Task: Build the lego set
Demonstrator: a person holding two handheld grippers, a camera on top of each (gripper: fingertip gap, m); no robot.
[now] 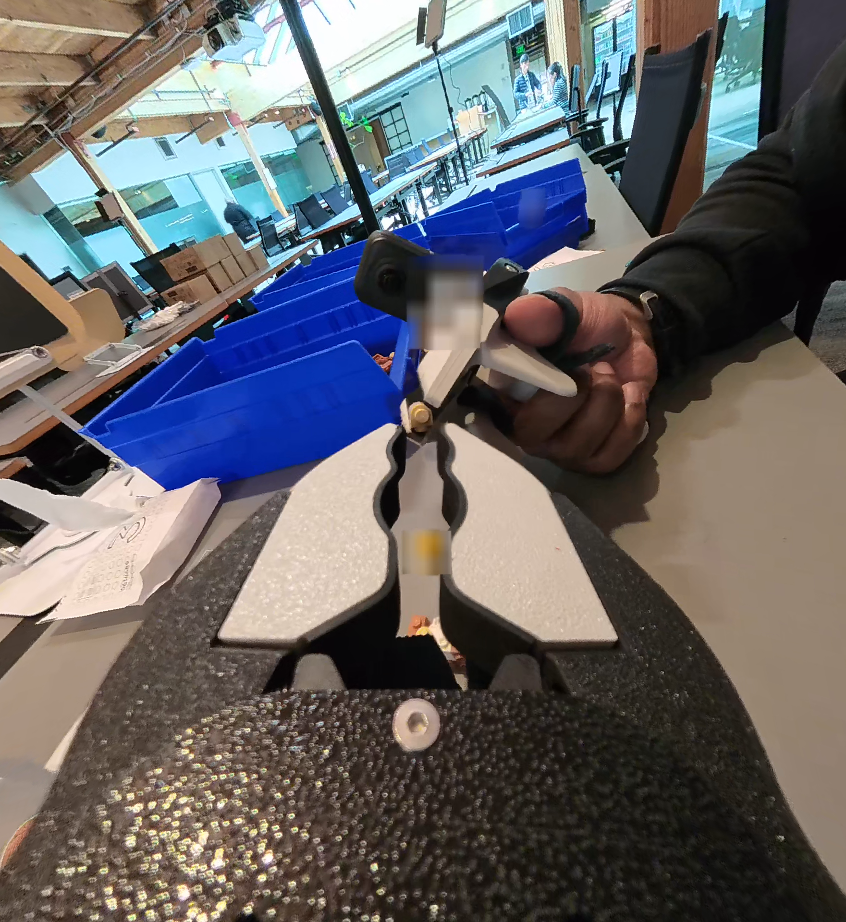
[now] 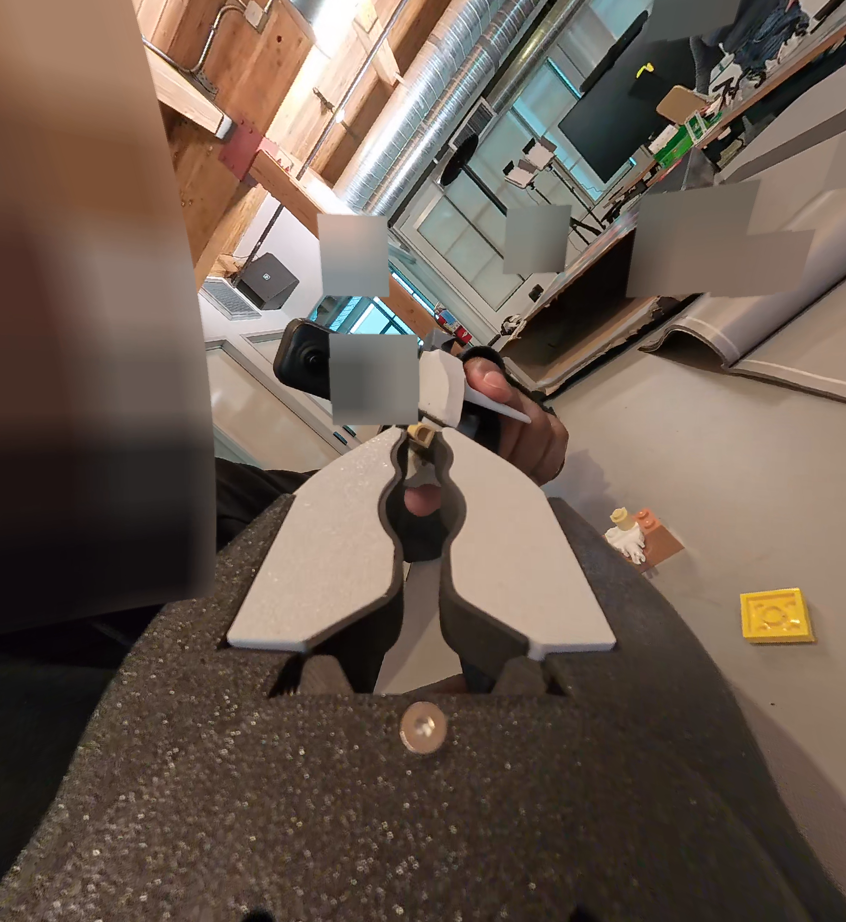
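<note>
Between the 2 meeting tips, above the grey table [image 1: 710, 574] beside a blue plastic bin [image 1: 261, 399], sits a small tan plastic stud piece [image 1: 420, 416]: light, rigid, probably slippery, best pinched across its flat sides. The right gripper [image 2: 423, 441] clamps it; the left gripper [image 1: 423, 436] stands nearly closed at it, contact unclear.

The left tongs [image 1: 423, 434] and right tongs [image 2: 423, 441] are meeting tip to tip, jaws nearly closed. The right tongs are gripping a small tan piece [image 1: 420, 415]; the left tongs' tips are touching it. Each hand [image 1: 585, 379] is squeezing its trigger, black sleeve [image 1: 760, 209] behind.
</note>
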